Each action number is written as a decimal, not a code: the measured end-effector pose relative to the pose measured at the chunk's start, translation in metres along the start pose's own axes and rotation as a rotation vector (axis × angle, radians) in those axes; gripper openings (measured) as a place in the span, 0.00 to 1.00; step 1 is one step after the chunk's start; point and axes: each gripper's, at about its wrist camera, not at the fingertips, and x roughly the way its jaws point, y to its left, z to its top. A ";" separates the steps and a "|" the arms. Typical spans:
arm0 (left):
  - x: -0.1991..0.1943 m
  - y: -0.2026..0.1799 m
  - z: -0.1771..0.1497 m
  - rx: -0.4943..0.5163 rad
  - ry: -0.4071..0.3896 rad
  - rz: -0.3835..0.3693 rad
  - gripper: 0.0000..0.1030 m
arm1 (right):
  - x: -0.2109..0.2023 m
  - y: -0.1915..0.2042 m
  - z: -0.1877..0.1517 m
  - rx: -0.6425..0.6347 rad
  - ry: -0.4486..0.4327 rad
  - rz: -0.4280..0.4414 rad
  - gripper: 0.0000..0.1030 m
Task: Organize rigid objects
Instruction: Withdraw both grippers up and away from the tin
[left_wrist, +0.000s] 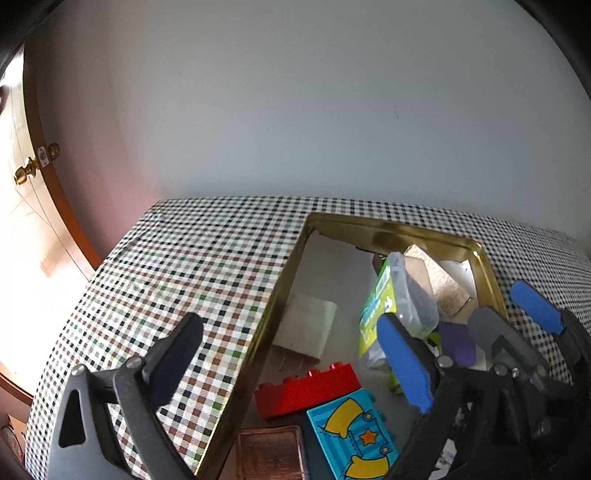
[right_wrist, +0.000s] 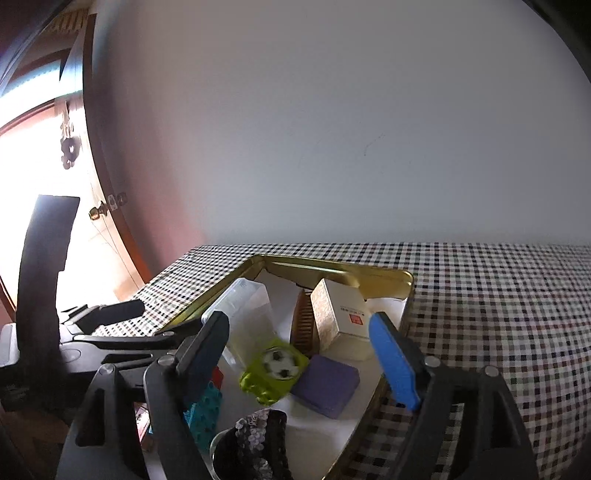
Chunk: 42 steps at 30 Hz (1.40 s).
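A gold tin tray (left_wrist: 284, 280) lies on the checkered table and holds several rigid objects: a red brick (left_wrist: 310, 387), a teal brick with yellow marks (left_wrist: 354, 439), a white block (left_wrist: 306, 328) and a clear case with a green label (left_wrist: 395, 306). My left gripper (left_wrist: 291, 362) is open and empty over the tray's left rim. In the right wrist view the tray (right_wrist: 332, 267) holds a lime football brick (right_wrist: 275, 369), a purple block (right_wrist: 327, 384) and a white-gold box (right_wrist: 340, 321). My right gripper (right_wrist: 299, 354) is open and empty above them.
The checkered tablecloth (left_wrist: 177, 266) stretches left of the tray and right of it (right_wrist: 498, 314). A plain wall stands behind. A door with a brass knob (left_wrist: 26, 173) is at the far left. A copper-coloured flat tin (left_wrist: 269, 454) and a sequined item (right_wrist: 255, 439) lie near the tray's front.
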 end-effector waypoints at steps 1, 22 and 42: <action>-0.001 0.000 0.000 0.000 -0.006 -0.002 0.94 | -0.001 0.000 -0.001 0.002 -0.003 -0.002 0.78; -0.049 0.016 -0.018 -0.088 -0.338 0.031 0.99 | -0.039 0.005 -0.016 0.026 -0.154 -0.070 0.83; -0.085 0.021 -0.053 -0.117 -0.520 0.132 1.00 | -0.081 0.031 -0.016 -0.048 -0.290 -0.085 0.89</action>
